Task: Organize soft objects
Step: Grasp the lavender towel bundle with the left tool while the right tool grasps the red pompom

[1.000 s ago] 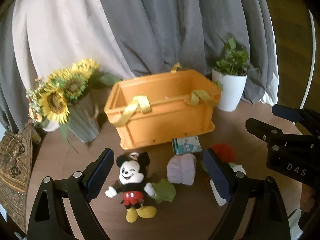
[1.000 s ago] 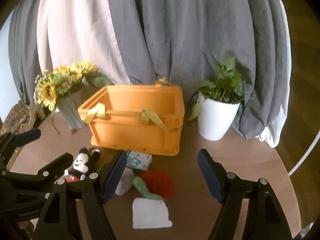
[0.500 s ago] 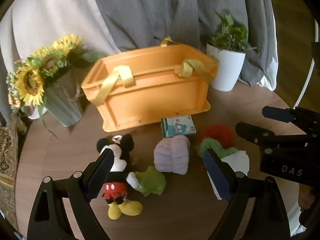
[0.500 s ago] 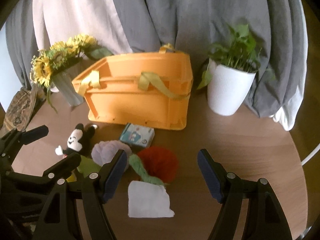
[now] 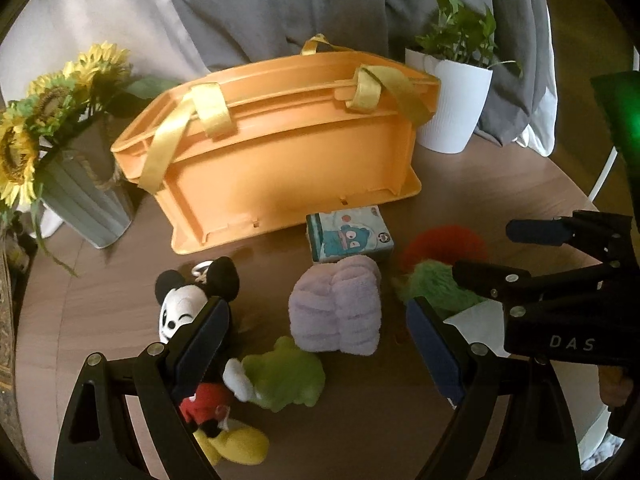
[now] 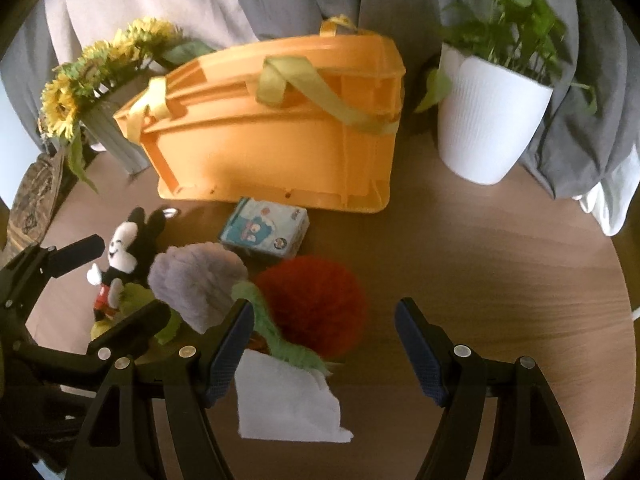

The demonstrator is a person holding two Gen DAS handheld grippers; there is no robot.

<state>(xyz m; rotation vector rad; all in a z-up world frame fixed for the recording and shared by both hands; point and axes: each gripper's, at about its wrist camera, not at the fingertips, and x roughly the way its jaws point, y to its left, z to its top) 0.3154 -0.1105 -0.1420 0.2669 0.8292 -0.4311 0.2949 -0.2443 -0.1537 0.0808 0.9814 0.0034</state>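
Note:
An orange crate [image 5: 280, 160] with yellow straps stands on the round wooden table [image 6: 480, 272]; it also shows in the right wrist view [image 6: 280, 140]. In front of it lie a Mickey Mouse plush [image 5: 188, 312], a lilac fluffy roll [image 5: 336, 308], a green plush [image 5: 284, 376], a tissue pack [image 5: 348, 236], a red fluffy ball [image 6: 316, 304] with a green tail and a white cloth [image 6: 284, 404]. My left gripper [image 5: 316, 344] is open, low over the lilac roll and green plush. My right gripper [image 6: 324, 344] is open, low over the red ball.
A grey vase of sunflowers [image 5: 60, 128] stands left of the crate. A white potted plant [image 6: 492, 112] stands right of it. Grey and white curtains hang behind. A patterned cushion [image 6: 32, 200] lies at the far left edge.
Both grippers have moved forward and down toward the soft toys. The crate and toys now look larger and closer. Both stay open.

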